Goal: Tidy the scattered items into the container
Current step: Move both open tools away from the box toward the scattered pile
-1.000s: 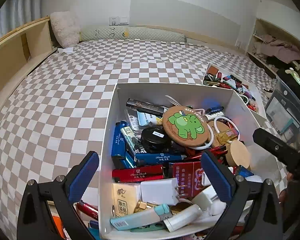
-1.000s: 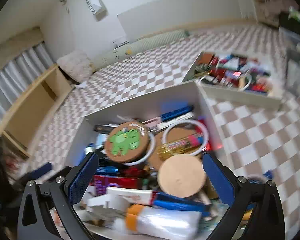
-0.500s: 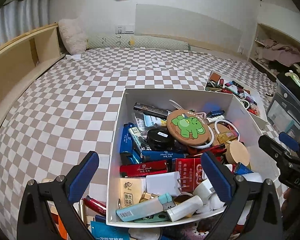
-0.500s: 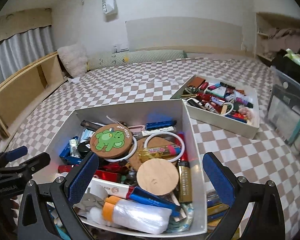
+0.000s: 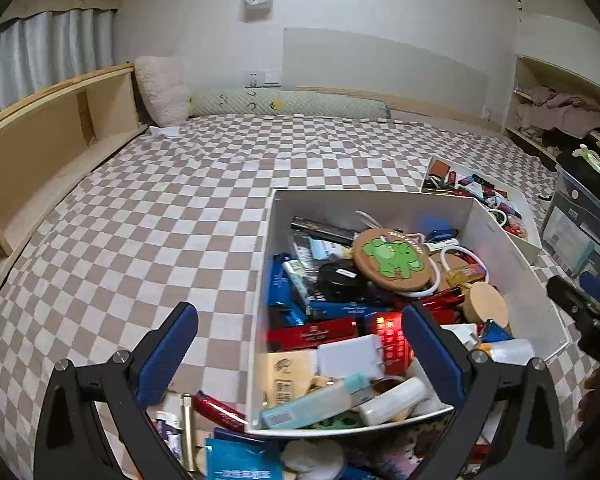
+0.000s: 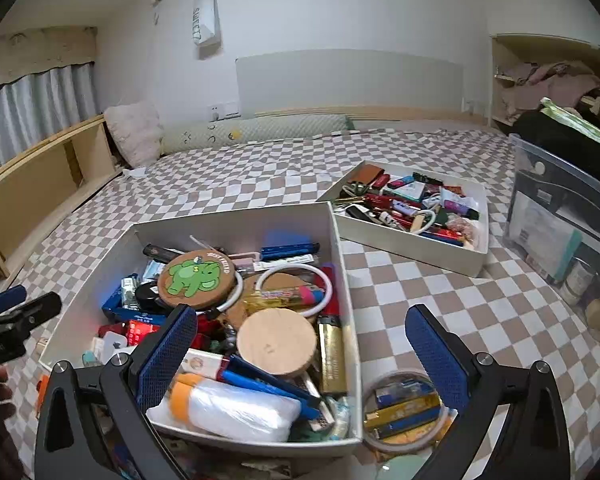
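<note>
— So, what does each wrist see beside the white box (image 6: 336, 240)?
— Right gripper (image 6: 300, 344) (spread, empty): a ring (image 6: 404, 408) of lighters. Left gripper (image 5: 300, 348), also spread: a red tube (image 5: 220, 408).

We noted a fluffy pillow (image 5: 162, 94) at 11 o'clock, a long bolster (image 5: 288, 103) at 12 o'clock, a wooden shelf (image 6: 40, 184) at 9 o'clock, and a clear storage bin (image 6: 560, 232) at 3 o'clock.

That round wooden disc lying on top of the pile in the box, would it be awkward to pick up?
Probably. The round pale wooden disc lies flat and looks wider than most items, so fingers may struggle to span it. It looks stiff and light. Resting on the heaped clutter, it might slide when nudged.
</note>
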